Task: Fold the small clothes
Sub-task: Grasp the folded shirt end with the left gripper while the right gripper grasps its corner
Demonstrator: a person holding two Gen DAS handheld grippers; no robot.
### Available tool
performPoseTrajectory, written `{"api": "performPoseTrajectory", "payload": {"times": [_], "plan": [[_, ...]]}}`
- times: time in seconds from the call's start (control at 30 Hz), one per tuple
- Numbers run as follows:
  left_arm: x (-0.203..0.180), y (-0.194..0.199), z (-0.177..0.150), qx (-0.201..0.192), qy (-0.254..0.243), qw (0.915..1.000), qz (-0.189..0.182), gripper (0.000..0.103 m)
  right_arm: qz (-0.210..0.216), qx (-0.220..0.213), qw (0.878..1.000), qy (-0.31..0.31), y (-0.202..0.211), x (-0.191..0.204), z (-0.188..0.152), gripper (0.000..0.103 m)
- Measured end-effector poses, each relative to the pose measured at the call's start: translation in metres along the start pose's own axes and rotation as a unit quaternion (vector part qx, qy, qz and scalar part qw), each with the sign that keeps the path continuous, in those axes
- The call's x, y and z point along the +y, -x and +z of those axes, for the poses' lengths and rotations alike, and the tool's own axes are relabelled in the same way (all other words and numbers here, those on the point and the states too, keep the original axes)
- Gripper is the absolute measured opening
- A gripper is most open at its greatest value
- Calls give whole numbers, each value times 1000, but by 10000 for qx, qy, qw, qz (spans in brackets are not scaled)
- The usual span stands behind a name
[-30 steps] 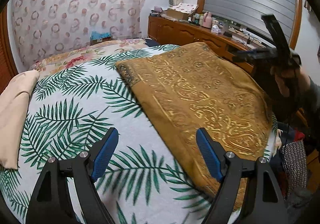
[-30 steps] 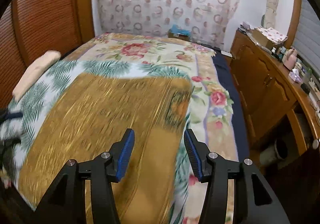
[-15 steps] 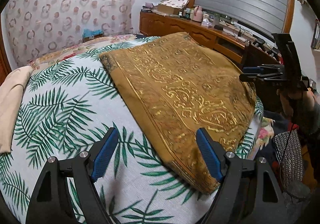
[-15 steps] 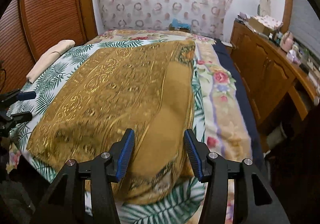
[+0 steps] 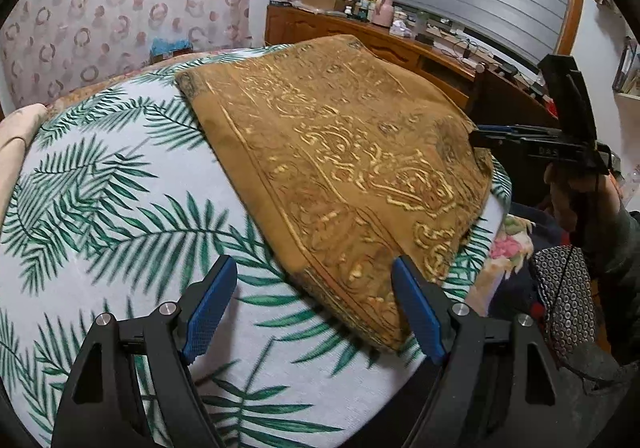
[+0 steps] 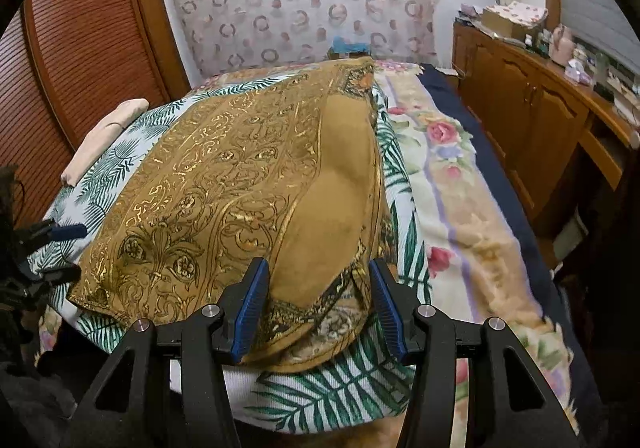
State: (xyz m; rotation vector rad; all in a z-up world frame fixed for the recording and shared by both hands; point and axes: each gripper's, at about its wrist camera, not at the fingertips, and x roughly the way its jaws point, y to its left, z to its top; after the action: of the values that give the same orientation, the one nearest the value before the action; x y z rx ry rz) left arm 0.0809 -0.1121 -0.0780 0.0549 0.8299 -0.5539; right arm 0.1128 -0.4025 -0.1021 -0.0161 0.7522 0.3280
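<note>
**Both grippers closing in on the near corners of the gold cloth**

Since a second ago, both views have slid toward the near hem, and the cloth now fills more of each frame.

Left wrist view first. We see the mustard-brown cloth with gold scroll print [image 5: 340, 168] lying flat on the white bedspread with green palm fronds [image 5: 100, 208], its near corner sitting between our blue-padded fingers. The left gripper [image 5: 314, 308] is spread wide and holds nothing. To do this well, we judge we should drop low, get one pad under the hem and catch every layer at the corner, not just the top one. Off to the right, the right gripper [image 5: 492, 136] hovers at the cloth's far side edge.

Room on this side looks good: a broad stretch of bare palm-frond bedspread to the left, with only a folded peach-pink cloth [image 5: 16, 144] well apart at the margin.

Now the right wrist view. The right gripper [image 6: 318, 308] also stands released, its pads flanking the rounded plain-brown hem of the cloth [image 6: 240, 176]; we cannot tell whether they touch it yet. A level, simultaneous pinch should keep the fold line straight.

The cloth's corner here overhangs the bedspread's [image 6: 340, 388] near edge. A floral blanket [image 6: 460, 188] lies just beside it on the right, then the wooden cabinets [image 6: 532, 108], so we'd sweep the fold away from us or leftward.
</note>
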Motion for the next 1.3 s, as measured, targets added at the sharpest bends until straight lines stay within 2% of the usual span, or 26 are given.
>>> {"api": "performPoseTrajectory", "payload": {"times": [0.1, 0.17, 0.3, 0.33, 0.37, 0.43, 0.47, 0.67, 0.83, 1.03, 1.3], "plan": [[-5, 0, -2, -25, -11, 9998, -206, 76, 20, 67, 10000, -29, 1, -1, -6, 54], [-8, -1, -4, 25, 35, 9992, -400, 60, 44, 77, 9999, -71, 1, -1, -7, 54], [-13, -3, -5, 59, -45, 9992, -404, 48, 54, 69, 9999, -113, 3, 0, -7, 54], [-14, -3, -6, 62, -50, 9991, -423, 41, 57, 63, 9999, -121, 3, 1, -7, 54], [-16, -3, -6, 66, -68, 9989, -454, 28, 54, 53, 9999, -127, 3, 1, -6, 54], [-19, 1, -5, 0, -130, 9987, -500, 14, 33, 1, 9999, -114, 5, 2, -6, 54], [-20, 4, -3, -48, -128, 9986, -508, 11, 28, -39, 9999, -97, 8, 3, -6, 54], [-19, 30, 26, -522, -67, 9962, -695, 9, 78, -317, 9995, 42, 19, 18, -8, 54], [-24, 43, 58, -846, -187, 9933, -762, 9, 247, -507, 9980, 272, 29, 36, -10, 61], [-23, 43, 75, -989, -256, 9920, -747, 9, 509, -573, 9951, 620, 30, 58, -17, 67], [-16, 39, 89, -1064, -168, 9914, -743, 9, 603, -320, 9933, 928, 9, 76, -26, 68]]}}
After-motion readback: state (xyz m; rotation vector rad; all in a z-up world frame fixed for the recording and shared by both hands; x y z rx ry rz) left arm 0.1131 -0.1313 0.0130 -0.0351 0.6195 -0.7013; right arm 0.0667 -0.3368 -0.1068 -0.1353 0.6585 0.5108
